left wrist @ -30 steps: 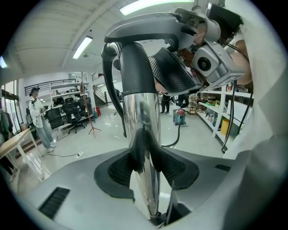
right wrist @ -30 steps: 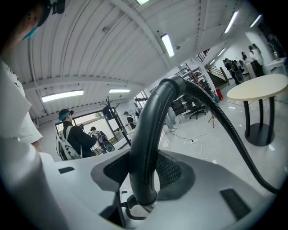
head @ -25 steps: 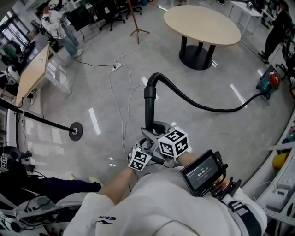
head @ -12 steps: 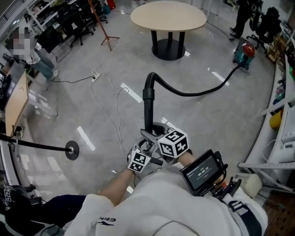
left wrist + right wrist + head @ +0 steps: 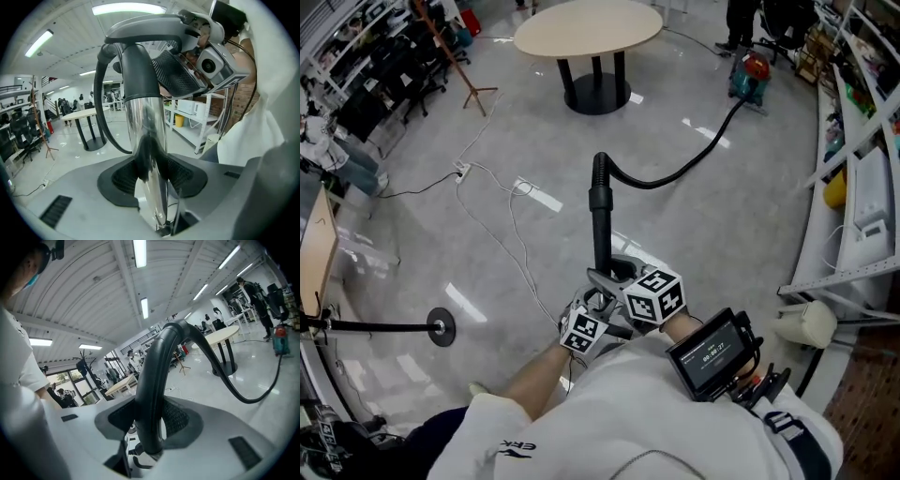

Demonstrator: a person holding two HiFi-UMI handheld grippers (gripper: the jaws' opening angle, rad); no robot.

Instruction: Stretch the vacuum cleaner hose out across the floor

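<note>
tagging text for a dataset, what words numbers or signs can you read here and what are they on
"ERK": on the white sleeve, beside a small logo; further letters may be hidden in the fold.
Digits on the wrist-mounted screen: too small to read.
Marker cubes: black and white square patterns only, no words.
No other readable text.

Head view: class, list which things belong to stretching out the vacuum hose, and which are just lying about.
Belong to the job:
hose
wand
vacuum cleaner
left gripper and right gripper, both clamped on the wand

Just lying about:
round table
white cable
power strip
post base
</note>
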